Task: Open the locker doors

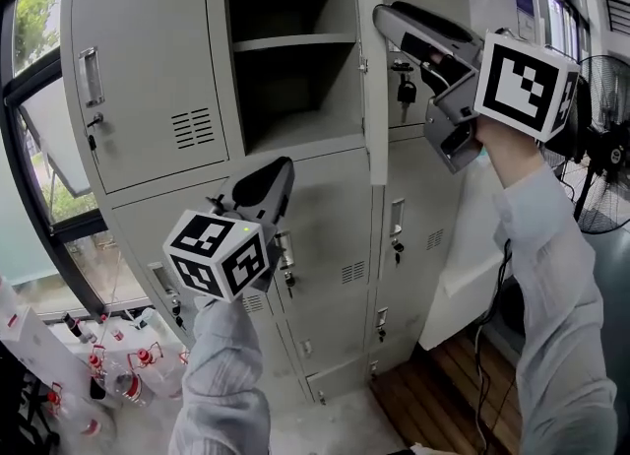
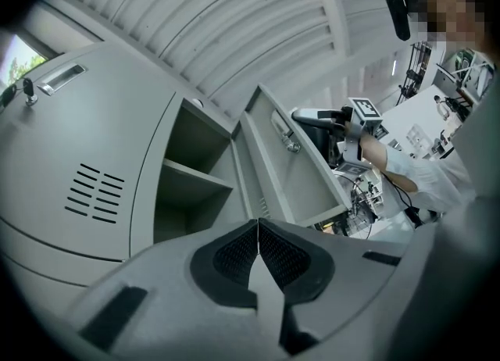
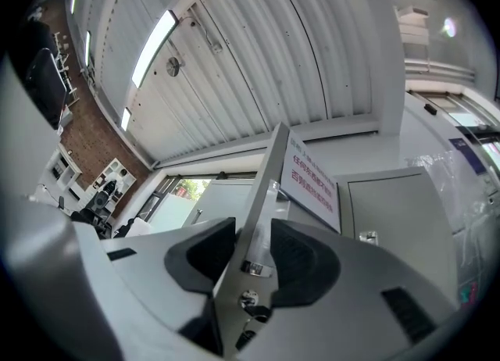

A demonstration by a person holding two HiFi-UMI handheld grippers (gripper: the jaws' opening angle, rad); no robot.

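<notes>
A tall grey locker with many small doors stands by a window. Most doors are shut. The top middle door is swung open, and in the head view only its thin edge shows. Behind it is a dark space with one shelf across it.

The right gripper is up high at that open door. In the right gripper view its jaws are wide apart, one on each side of the door's edge, with the dark pads just beside the metal. A little keyhole shows low on the door edge between them. A white sign with red writing is stuck on the locker behind.

The left gripper is lower down, in front of a shut door in the middle row, just under the open space. Its jaws are pressed together with nothing between them. Its view shows the open door and the shelf past the jaw tips.

The top left door has a handle and some air slots. Bottles with red caps stand on the floor at the bottom left. A fan is at the right.
</notes>
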